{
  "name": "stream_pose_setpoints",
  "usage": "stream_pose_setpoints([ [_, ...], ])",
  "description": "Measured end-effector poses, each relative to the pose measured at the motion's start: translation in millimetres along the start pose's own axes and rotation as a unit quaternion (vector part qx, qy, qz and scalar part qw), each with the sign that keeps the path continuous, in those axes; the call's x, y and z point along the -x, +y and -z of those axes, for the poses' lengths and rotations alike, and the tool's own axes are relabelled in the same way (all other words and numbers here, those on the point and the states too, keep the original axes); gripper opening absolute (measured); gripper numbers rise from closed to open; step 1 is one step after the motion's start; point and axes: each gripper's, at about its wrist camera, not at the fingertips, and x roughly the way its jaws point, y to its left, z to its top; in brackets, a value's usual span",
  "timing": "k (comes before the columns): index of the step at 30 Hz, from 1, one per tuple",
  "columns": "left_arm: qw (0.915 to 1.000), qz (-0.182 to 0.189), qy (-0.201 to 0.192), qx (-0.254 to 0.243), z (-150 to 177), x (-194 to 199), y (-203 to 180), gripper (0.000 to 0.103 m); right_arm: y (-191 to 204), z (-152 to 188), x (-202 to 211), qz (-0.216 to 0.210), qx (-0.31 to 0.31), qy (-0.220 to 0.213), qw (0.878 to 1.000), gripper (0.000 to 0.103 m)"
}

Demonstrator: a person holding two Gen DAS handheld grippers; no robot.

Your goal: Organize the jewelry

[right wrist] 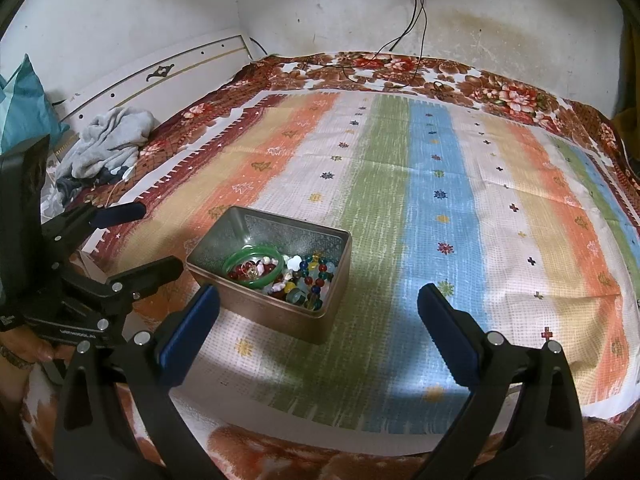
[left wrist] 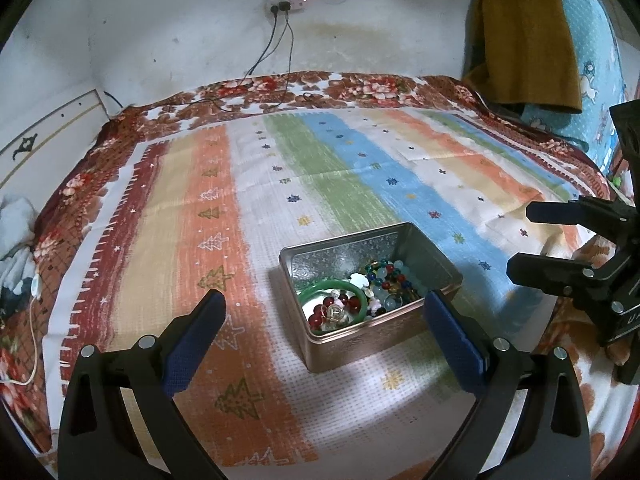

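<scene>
The metal tin [left wrist: 420, 272] stands open on the striped cloth [left wrist: 280, 184], directly in front of the left gripper [left wrist: 324, 312], its near corner between the two blue pads. From the right gripper [right wrist: 318, 304] the tin lies ahead and a little to the left. Both grippers have their jaws spread wide and hold nothing. All the jewelry that can be seen is inside the tin: a green bangle [left wrist: 360, 292] on the side nearer the left gripper, with dark red beads [left wrist: 320, 314] within its ring, and a mixed heap of coloured beads [right wrist: 314, 276] beside it. Nothing lies on the cloth around the tin. I judge that the pieces are already gathered, or that sorting them out has not begun; the pictures cannot decide which.
</scene>
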Motion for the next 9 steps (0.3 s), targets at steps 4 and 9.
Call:
stream_pose_setpoints([
  [4,1.0,-0.001,0.001,-0.001,0.3,0.0,-0.1,0.097,0.1,0.0,-0.3,0.0,0.0,0.001,1.0,0.098],
  [9,1.0,0.002,-0.004,-0.001,-1.1,1.5,0.3,0.097,0.2,-0.1,0.4,0.0,0.001,0.0,1.0,0.098],
])
